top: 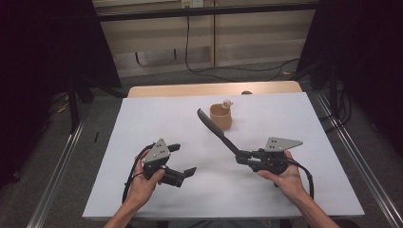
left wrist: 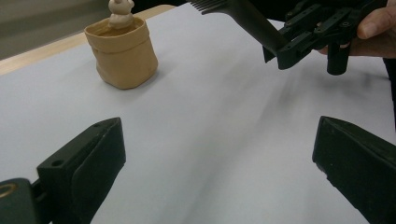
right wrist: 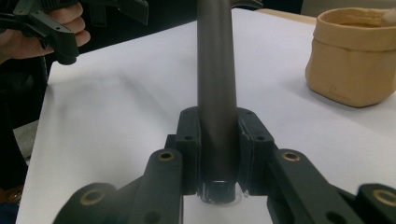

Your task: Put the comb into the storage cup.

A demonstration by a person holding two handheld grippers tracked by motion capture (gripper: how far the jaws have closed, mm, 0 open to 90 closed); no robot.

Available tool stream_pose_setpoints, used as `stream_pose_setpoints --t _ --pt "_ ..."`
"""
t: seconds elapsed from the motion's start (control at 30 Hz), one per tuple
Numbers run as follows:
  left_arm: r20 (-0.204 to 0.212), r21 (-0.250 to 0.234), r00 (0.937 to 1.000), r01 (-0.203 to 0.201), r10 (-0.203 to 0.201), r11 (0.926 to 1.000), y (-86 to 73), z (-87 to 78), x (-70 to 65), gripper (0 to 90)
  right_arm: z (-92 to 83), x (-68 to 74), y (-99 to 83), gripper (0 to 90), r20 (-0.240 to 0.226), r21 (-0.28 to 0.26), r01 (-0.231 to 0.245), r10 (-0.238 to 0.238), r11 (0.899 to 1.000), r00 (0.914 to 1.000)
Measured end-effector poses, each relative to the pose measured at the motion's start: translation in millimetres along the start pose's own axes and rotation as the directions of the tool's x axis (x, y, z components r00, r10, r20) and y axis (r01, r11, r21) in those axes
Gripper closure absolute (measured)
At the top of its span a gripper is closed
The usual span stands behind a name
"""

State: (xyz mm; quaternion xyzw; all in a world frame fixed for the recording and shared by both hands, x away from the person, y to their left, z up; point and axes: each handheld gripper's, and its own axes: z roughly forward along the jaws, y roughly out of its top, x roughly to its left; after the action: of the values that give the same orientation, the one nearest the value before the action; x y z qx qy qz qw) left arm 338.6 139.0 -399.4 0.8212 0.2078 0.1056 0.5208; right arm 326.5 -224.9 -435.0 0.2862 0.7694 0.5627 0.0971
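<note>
A long black comb [top: 216, 129] slants over the white table sheet, its toothed end near a tan pouch-shaped cup [top: 221, 117] at the back centre. A small pale figure [top: 227, 103] pokes out of the cup. My right gripper [top: 241, 156] is shut on the comb's handle [right wrist: 215, 70], and my own view shows both jaws pressed against it at the right gripper [right wrist: 217, 135]. My left gripper [top: 183, 159] is held at the front left, open, with nothing between its jaws. From the left gripper [left wrist: 218, 126] I see the cup [left wrist: 123, 53] and the comb [left wrist: 247, 16] farther off.
The white sheet [top: 142, 123] covers the table; a strip of wood [top: 190, 89] shows at its far edge. Metal rails run along both sides on the floor. Cables [top: 237, 70] lie beyond the table. Black curtains hang at the left and right.
</note>
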Motion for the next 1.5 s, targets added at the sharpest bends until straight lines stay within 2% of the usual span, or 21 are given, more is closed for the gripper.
stream_pose_setpoints --t 0.07,0.27,0.53,0.67,0.8,0.87,0.93,1.0,1.13,1.2,1.23,1.37,1.5 --pt "0.015 0.003 0.9999 -0.003 0.003 1.0000 -0.2 0.1 -0.8 3.3 -0.1 1.1 0.1 72.3 -0.007 -0.016 0.009 -0.009 1.000 0.9999" --pt "0.013 -0.005 0.9999 0.010 -0.010 0.9999 0.5 1.7 -1.8 3.4 0.7 4.7 -0.9 72.3 -0.028 -0.041 0.014 -0.015 0.999 0.9995" --pt "0.072 -0.028 0.9970 0.030 -0.028 0.9991 5.0 3.4 -2.9 3.8 1.3 8.7 0.2 72.3 -0.078 -0.098 0.028 -0.035 0.995 0.9964" --pt "0.076 -0.031 0.9970 0.014 -0.012 0.9994 7.0 6.6 -5.9 5.1 1.6 10.7 0.6 72.3 -0.105 -0.123 0.027 -0.040 0.992 0.9937" --pt "0.106 -0.036 0.9940 0.031 -0.027 0.9989 9.9 11.1 -8.0 6.2 2.0 12.1 0.9 72.3 -0.126 -0.136 0.027 -0.044 0.990 0.9911" --pt "0.133 -0.039 0.9903 0.046 -0.040 0.9982 12.8 13.2 -8.6 6.8 2.3 12.8 1.2 72.3 -0.137 -0.144 0.030 -0.050 0.989 0.9894" --pt "0.124 -0.053 0.9919 0.036 -0.029 0.9980 14.8 14.9 -10.5 6.8 2.7 13.9 1.3 72.3 -0.145 -0.151 0.031 -0.053 0.988 0.9880" --pt "0.133 -0.061 0.9907 0.036 -0.027 0.9975 16.5 17.4 -12.8 6.8 3.3 14.8 1.5 72.3 -0.154 -0.152 0.031 -0.055 0.988 0.9865" --pt "0.183 -0.094 0.9826 0.051 -0.033 0.9942 19.5 24.3 -17.8 6.0 4.0 16.1 1.7 72.3 -0.161 -0.157 0.031 -0.056 0.987 0.9854" --pt "0.202 -0.101 0.9793 0.038 -0.017 0.9941 21.6 28.0 -20.4 5.8 4.2 16.3 1.7 72.3 -0.163 -0.157 0.035 -0.060 0.987 0.9848" --pt "0.196 -0.104 0.9806 0.031 -0.010 0.9941 22.6 29.2 -21.4 5.6 4.3 16.6 1.7 72.3 -0.162 -0.158 0.036 -0.062 0.987 0.9848" --pt "0.212 -0.118 0.9771 0.047 -0.021 0.9920 24.6 32.2 -22.0 5.5 4.1 17.0 2.0 72.3 -0.164 -0.164 0.039 -0.066 0.986 0.9842" --pt "0.219 -0.123 0.9756 0.042 -0.014 0.9915 26.6 35.6 -23.4 9.9 4.3 17.6 2.0 72.3 -0.159 -0.168 0.046 -0.073 0.985 0.9845"
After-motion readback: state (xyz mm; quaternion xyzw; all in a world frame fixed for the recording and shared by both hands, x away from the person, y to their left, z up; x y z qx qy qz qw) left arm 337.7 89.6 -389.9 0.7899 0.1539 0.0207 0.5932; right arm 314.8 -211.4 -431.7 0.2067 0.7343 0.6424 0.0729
